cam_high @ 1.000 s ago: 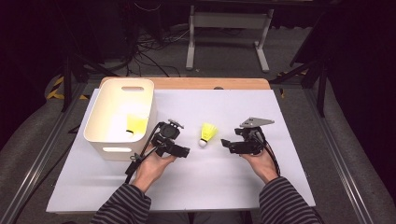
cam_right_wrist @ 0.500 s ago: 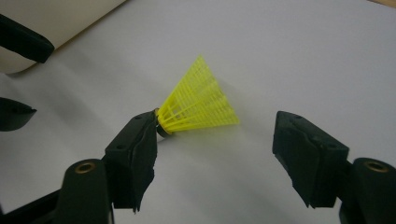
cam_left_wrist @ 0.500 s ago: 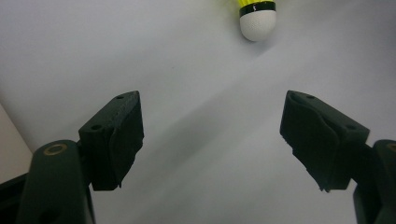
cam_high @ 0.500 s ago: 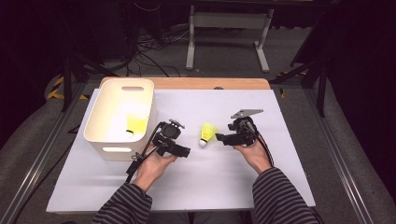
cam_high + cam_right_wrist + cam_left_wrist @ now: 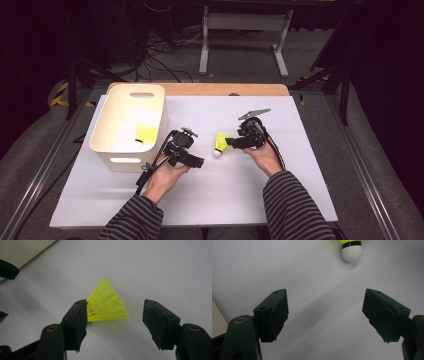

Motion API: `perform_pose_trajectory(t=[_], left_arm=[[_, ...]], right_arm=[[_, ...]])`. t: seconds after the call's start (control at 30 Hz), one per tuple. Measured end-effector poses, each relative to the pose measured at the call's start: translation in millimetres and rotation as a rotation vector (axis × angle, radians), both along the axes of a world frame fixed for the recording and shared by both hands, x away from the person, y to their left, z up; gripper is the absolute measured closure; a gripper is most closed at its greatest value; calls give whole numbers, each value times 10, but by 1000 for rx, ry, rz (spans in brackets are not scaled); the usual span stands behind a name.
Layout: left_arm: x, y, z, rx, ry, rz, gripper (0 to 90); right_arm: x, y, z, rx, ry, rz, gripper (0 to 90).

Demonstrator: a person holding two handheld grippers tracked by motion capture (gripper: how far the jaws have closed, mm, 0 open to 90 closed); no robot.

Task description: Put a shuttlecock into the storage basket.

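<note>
The shuttlecock (image 5: pixel 219 144) is lying on the white table (image 5: pixel 300 190), roughly at its middle, with its white cork nose pointing toward the person and its yellow skirt pointing away. In the right gripper view the skirt (image 5: pixel 107 305) is sitting between the two spread jaws (the left-hand jaw in that view is touching or all but touching the skirt's rim, the other is standing apart from it), so the right gripper (image 5: pixel 239 141) is released around the shuttlecock, not clamping it. The left gripper (image 5: pixel 192 161) is resting just to the other side, near the cork end; its own view is showing the cork (image 5: pixel 351 250) ahead of wide-open jaws that are gripping nothing, with bare table between them. Both hands are coming in from striped sleeves (image 5: pixel 295 210). Beyond the left gripper a white bin (image 5: pixel 107 125) is standing on the table, holding a second yellow shuttlecock (image 5: pixel 146 133) inside.
</note>
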State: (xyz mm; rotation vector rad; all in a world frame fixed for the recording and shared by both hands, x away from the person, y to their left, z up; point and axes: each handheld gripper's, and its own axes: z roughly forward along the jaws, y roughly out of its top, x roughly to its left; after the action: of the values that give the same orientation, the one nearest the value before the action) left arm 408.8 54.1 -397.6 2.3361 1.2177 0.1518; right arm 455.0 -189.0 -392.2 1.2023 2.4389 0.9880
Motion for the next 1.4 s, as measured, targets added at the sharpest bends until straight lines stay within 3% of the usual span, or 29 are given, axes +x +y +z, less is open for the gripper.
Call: perform_pose_trajectory(t=[0.5,0.77,1.4], left_arm=[[19,-4,-6,0,1,4,217],[16,-5,0,3,6,10,217],[36,-33,-14,9,5,-3,218]], right_arm=[[98,50,-64,6,40,-9,395],[174,104,-32,-17,55,-15,406],[226,197,-113,-33,89,15,512]])
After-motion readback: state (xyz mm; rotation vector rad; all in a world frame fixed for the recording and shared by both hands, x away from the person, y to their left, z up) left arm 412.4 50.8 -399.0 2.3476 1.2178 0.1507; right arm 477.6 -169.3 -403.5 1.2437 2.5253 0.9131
